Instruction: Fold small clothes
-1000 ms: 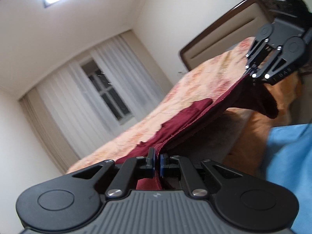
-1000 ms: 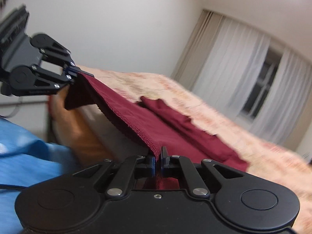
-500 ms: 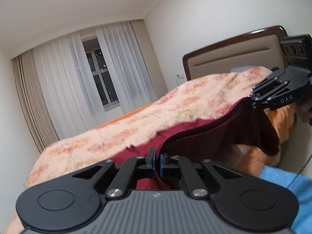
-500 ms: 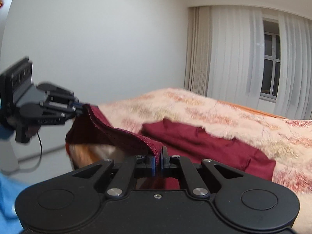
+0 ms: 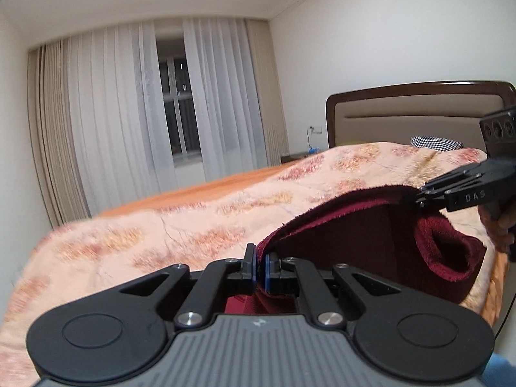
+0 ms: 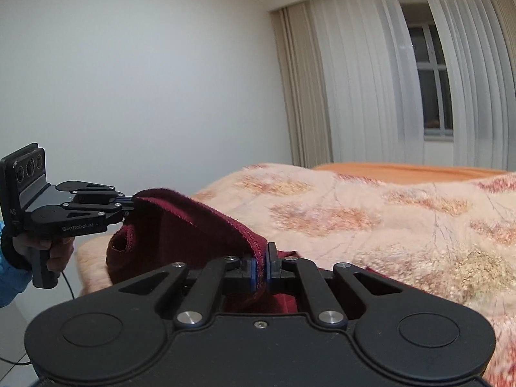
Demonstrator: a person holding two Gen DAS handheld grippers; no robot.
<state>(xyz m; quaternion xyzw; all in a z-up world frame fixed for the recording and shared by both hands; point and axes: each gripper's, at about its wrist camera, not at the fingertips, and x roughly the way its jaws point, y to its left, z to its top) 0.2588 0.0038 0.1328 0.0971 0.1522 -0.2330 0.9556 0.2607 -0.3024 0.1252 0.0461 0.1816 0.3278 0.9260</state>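
A dark red garment (image 5: 364, 245) hangs between my two grippers above the bed, its hem slack and bowed between them. My left gripper (image 5: 259, 269) is shut on one corner of the hem. My right gripper (image 6: 263, 267) is shut on the other corner. In the left wrist view the right gripper (image 5: 419, 198) shows at the far right, pinching the cloth. In the right wrist view the left gripper (image 6: 129, 204) shows at the left, pinching the garment (image 6: 193, 229). A rolled sleeve end hangs below it. The lower part of the garment is hidden behind the gripper bodies.
A peach flowered blanket (image 5: 167, 225) covers the bed (image 6: 403, 213). A brown headboard (image 5: 416, 113) and a checked pillow (image 5: 435, 143) stand at the right. White curtains (image 5: 129, 122) cover the window (image 6: 432, 74). A blue sleeve (image 6: 9, 277) shows at the left edge.
Both grippers tilted down and forward over the bed with the garment. The hem went from taut to slack, and the spread red cloth on the blanket is no longer in sight.
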